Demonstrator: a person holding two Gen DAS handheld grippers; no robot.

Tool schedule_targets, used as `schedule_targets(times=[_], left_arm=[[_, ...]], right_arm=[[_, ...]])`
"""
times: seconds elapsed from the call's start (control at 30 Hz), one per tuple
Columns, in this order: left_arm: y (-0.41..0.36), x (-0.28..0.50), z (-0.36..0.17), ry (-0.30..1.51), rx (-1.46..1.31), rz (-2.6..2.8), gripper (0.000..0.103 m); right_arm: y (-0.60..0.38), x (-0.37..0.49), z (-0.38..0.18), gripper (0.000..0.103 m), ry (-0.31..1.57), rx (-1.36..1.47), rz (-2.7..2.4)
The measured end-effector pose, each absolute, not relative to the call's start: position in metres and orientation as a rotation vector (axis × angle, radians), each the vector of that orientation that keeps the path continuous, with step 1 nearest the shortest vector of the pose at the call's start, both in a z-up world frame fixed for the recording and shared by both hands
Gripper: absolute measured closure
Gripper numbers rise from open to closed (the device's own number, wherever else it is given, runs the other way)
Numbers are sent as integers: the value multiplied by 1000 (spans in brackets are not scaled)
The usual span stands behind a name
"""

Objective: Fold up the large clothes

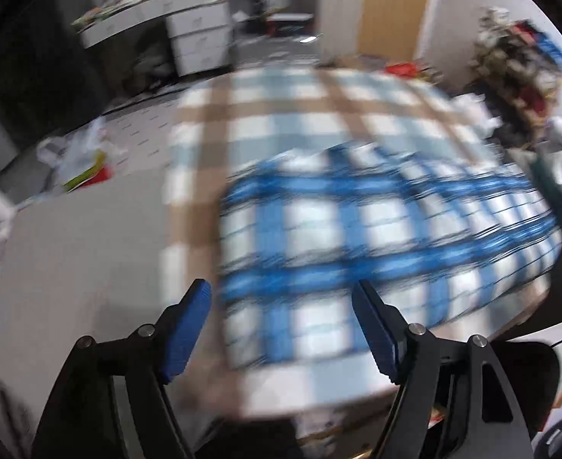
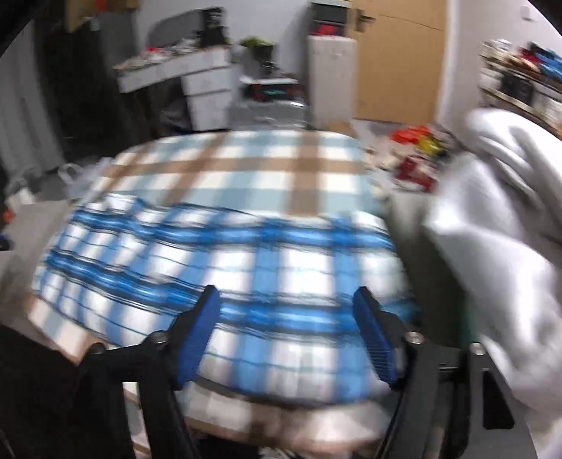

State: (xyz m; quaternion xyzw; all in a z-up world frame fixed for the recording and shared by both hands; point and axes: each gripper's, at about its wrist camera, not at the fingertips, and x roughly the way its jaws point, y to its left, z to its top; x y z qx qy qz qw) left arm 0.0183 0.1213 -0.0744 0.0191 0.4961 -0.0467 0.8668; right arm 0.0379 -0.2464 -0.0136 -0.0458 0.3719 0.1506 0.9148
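One blue-and-white plaid garment (image 1: pixel 388 244) lies flat on the worktop (image 1: pixel 85 252), on top of one brown-and-pale-blue checked cloth (image 1: pixel 281 122) (everything is smeared by motion blur). In the left wrist view the garment sits right of centre, its long axis running across the picture from lower left toward the right edge. The left claw (image 1: pixel 282 329) stands released, blue pads wide apart above the garment's near edge, nothing between them. In the right wrist view the garment (image 2: pixel 219 267) stretches side to side across the worktop. The right claw (image 2: pixel 286 331) is likewise spread, gripping nothing. One grey sleeve (image 2: pixel 510 260) fills the right edge.
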Motion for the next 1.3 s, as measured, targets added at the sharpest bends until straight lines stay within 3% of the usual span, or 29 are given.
schedule_targets(times=[0.17, 0.3, 0.4, 0.47, 0.6, 0.7, 0.83, 0.87, 0.9, 1.03, 1.07, 1.1, 1.13, 1.23, 1.27, 1.3], left_arm=[[51, 64, -127, 1106, 65, -211, 31], [53, 96, -175, 1197, 75, -192, 32], [68, 98, -176, 1197, 33, -231, 31], [75, 97, -176, 1185, 25, -261, 31], [80, 93, -176, 1188, 58, -266, 31], [87, 88, -175, 1189, 47, -269, 31], [81, 87, -176, 1185, 41, -256, 31], [78, 87, -176, 1183, 50, -251, 31], [78, 86, -176, 1182, 59, -248, 31], [76, 84, -176, 1176, 82, -245, 31], [76, 84, -176, 1176, 84, -242, 31], [76, 83, -176, 1176, 84, -240, 31], [75, 83, -176, 1173, 90, -237, 31], [72, 83, -177, 1168, 111, -226, 31], [71, 83, -177, 1168, 116, -223, 31], [71, 83, -177, 1168, 117, -220, 31]], right_arm=[[-157, 86, -46, 29, 871, -155, 396], [-112, 126, -91, 31, 971, -262, 347], [-112, 156, -128, 30, 1113, -301, 288], [-113, 161, -130, 25, 1134, -290, 292], [-109, 175, -119, 26, 1236, -322, 297], [-110, 185, -95, 24, 1110, -286, 263], [-104, 204, -124, 23, 1199, -265, 246], [-102, 205, -132, 19, 1192, -292, 237], [-101, 206, -131, 3, 1160, -320, 211], [-112, 212, -135, 0, 1185, -267, 213], [-114, 213, -131, 1, 1180, -262, 216], [-115, 212, -127, 11, 1170, -254, 222], [-117, 208, -120, 27, 1155, -229, 243], [-127, 187, -102, 41, 1132, -114, 321], [-129, 178, -98, 48, 1131, -89, 353], [-130, 169, -96, 62, 1128, -71, 383]])
